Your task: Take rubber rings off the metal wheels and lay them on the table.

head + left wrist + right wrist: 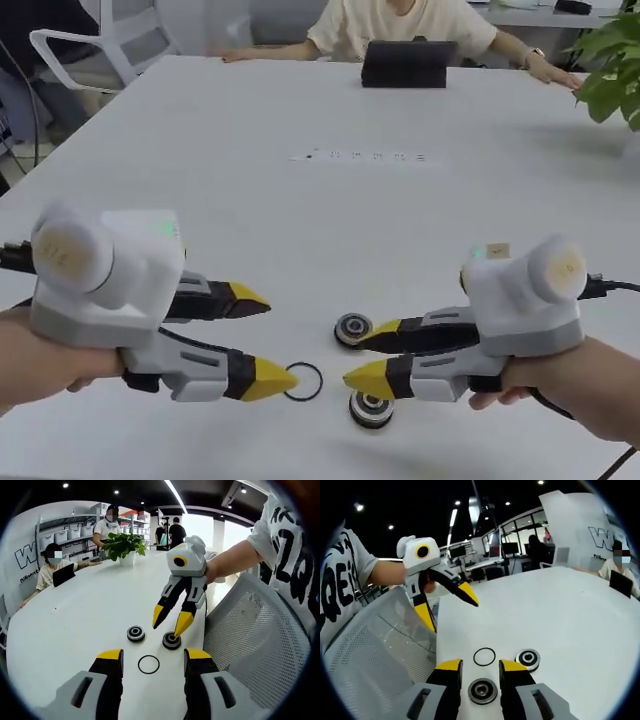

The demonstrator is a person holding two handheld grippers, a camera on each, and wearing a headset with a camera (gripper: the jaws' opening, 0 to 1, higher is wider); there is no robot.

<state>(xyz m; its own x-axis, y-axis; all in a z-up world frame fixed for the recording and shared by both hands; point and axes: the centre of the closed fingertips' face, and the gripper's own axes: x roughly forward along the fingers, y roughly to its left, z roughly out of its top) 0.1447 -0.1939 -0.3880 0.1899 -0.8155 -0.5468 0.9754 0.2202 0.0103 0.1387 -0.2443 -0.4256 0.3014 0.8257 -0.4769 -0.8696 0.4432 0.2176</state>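
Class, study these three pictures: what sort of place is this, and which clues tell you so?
Most likely an open-plan office or meeting area: a long white table with a person seated at its far end, a mesh office chair beside it, and wall shelves of storage bins.

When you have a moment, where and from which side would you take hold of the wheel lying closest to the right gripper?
Probably across its outer rim, coming down from above. The near wheel lies flat on the table as a low round disc, so only opposite edges give the jaws purchase. The right gripper is open and straddles it, well placed to close.
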